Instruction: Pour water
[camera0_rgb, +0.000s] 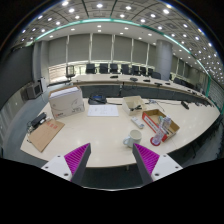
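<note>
Released jaws above a cluttered pale table (95, 128) in a meeting room.

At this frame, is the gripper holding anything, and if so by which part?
Nothing is held. The gripper is open, with only bare table between its fingers. A white cup stands on the table just ahead, untouched.

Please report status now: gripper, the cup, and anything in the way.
Hand-held gripper open, holding nothing. White cup upright on table, just ahead of right finger, untouched. Path to cup clear; colourful box lies beyond it.
</note>
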